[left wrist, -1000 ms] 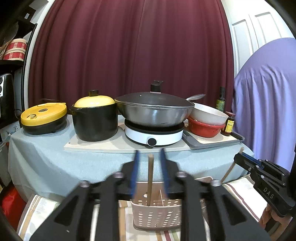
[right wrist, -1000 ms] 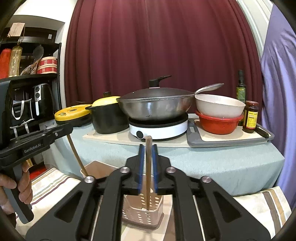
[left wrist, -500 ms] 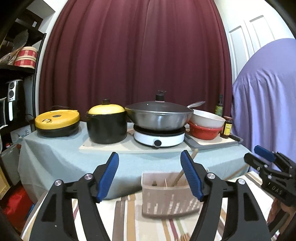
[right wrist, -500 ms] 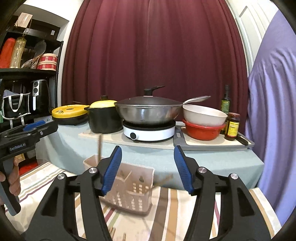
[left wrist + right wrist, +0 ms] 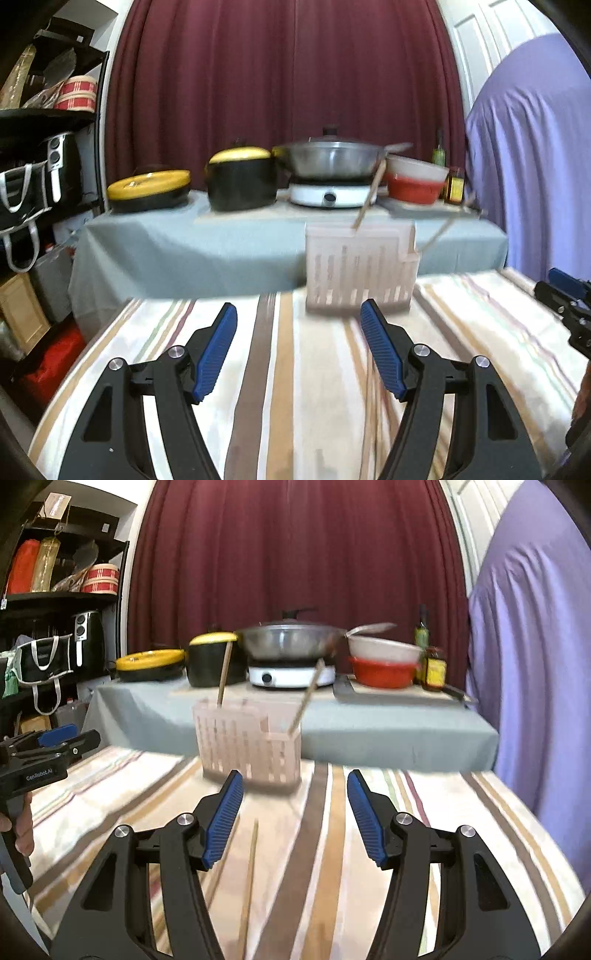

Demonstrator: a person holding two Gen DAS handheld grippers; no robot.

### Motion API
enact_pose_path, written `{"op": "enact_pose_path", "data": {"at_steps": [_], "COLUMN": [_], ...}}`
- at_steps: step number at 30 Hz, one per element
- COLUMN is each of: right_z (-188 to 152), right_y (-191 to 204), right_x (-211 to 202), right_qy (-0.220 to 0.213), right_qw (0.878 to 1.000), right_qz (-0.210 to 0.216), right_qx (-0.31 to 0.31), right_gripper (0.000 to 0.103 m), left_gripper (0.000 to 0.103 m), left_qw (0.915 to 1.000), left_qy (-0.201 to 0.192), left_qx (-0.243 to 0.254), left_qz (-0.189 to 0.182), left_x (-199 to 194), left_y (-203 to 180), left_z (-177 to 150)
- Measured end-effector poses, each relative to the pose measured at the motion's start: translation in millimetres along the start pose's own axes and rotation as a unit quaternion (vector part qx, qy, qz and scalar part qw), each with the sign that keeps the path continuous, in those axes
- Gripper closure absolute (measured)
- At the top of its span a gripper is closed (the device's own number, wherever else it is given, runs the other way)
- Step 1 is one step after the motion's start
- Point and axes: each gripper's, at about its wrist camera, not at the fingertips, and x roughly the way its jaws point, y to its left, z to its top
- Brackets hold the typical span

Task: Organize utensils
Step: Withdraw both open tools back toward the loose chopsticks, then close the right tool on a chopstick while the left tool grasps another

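Observation:
A pale perforated utensil holder (image 5: 358, 273) (image 5: 247, 746) stands on the striped cloth (image 5: 317, 387). Two wooden chopsticks (image 5: 224, 672) (image 5: 308, 698) lean in it, one at each end; the left wrist view shows them too (image 5: 369, 194) (image 5: 443, 227). My left gripper (image 5: 297, 305) is open and bare, low over the cloth, short of the holder. My right gripper (image 5: 294, 773) is likewise open with nothing between its fingers. A loose chopstick (image 5: 251, 871) lies on the cloth beneath the right gripper. Each gripper shows at the edge of the other's view (image 5: 565, 295) (image 5: 48, 742).
Behind the holder a grey-clothed table (image 5: 369, 731) carries a yellow cooker (image 5: 149, 664), a black pot (image 5: 210, 664), a lidded wok on a white hob (image 5: 291, 642), stacked bowls (image 5: 382, 661) and bottles (image 5: 434, 666). Dark shelves (image 5: 55, 635) stand left, a purple cover (image 5: 528, 646) right.
Both grippers let go of the chopsticks they held over the holder, opened wide, and drew back and down. The two chopsticks now lean in the holder.

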Motion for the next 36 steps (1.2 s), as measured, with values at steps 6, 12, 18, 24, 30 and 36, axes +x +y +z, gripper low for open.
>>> {"op": "enact_pose_path", "data": {"at_steps": [6, 12, 18, 24, 30, 36], "right_z": [-49, -84, -99, -101, -102, -104], "right_y": [6, 11, 18, 19, 19, 21], "right_x": [-17, -24, -25, -26, -27, -25], "right_qy": [0.041, 0.069, 0.089, 0.091, 0.093, 0.098], "right_qw": [0.999, 0.998, 0.996, 0.996, 0.995, 0.995], "right_qz": [0.003, 0.011, 0.022, 0.023, 0.024, 0.027], "right_qx": [-0.002, 0.0, -0.004, -0.003, -0.003, -0.003], "right_gripper": [0.046, 0.048, 0.052, 0.052, 0.052, 0.052], "left_gripper": [0.036, 0.036, 0.042, 0.051, 0.059, 0.064], "left_qw": [0.9992, 0.9976, 0.9957, 0.9943, 0.9921, 0.9907], "left_qy": [0.04, 0.069, 0.09, 0.098, 0.112, 0.12], "left_qx": [0.001, -0.002, 0.009, 0.025, 0.031, 0.034], "left_qz": [0.004, -0.004, -0.019, -0.036, -0.048, -0.055], "left_x": [-15, -29, -35, -37, -33, -32], "left_y": [2, 0, -6, -14, -18, -22], "left_z": [-45, -78, -102, -114, -122, -128]}}
